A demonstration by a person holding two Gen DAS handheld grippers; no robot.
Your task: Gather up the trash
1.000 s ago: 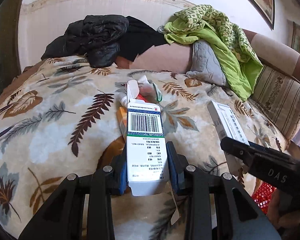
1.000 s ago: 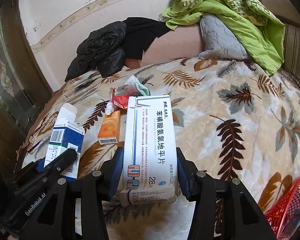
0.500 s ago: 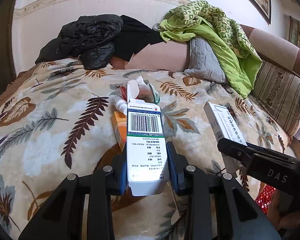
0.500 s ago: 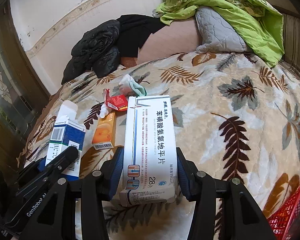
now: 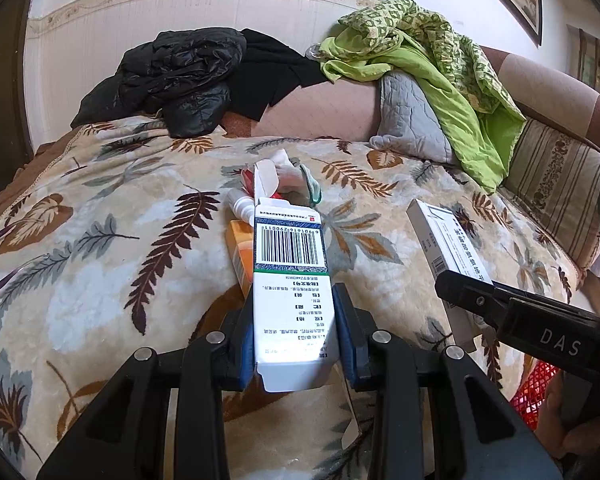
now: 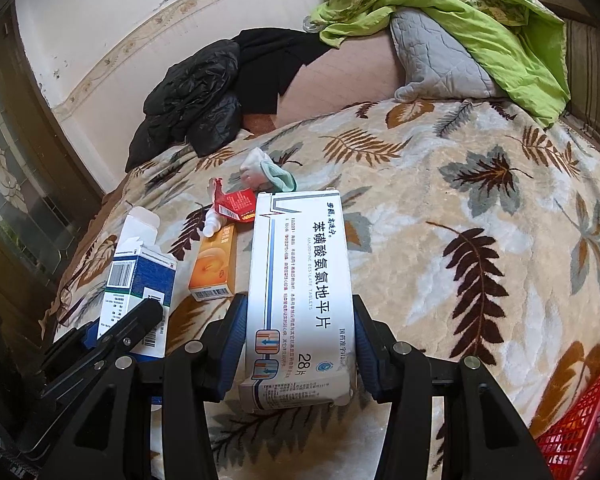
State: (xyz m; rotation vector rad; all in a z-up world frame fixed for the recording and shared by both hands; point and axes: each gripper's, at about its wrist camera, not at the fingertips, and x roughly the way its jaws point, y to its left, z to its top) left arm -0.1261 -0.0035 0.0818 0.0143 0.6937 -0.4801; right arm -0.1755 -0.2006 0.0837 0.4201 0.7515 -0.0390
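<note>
The left gripper (image 5: 294,344) clamps a blue carton (image 5: 290,280); the right gripper (image 6: 300,344) clamps a white box (image 6: 300,292). Both likely light and crushable. Hold the side walls gently.

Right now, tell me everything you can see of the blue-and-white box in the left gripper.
The blue-and-white box is a slim cardboard medicine carton: white faces with small print and a large barcode, one dark blue side. Its far end is open, the white flap standing up. The left gripper is shut on its near end, pads on its two sides, holding it lengthwise above the leaf-print blanket. It hides part of the orange box behind it.
</note>
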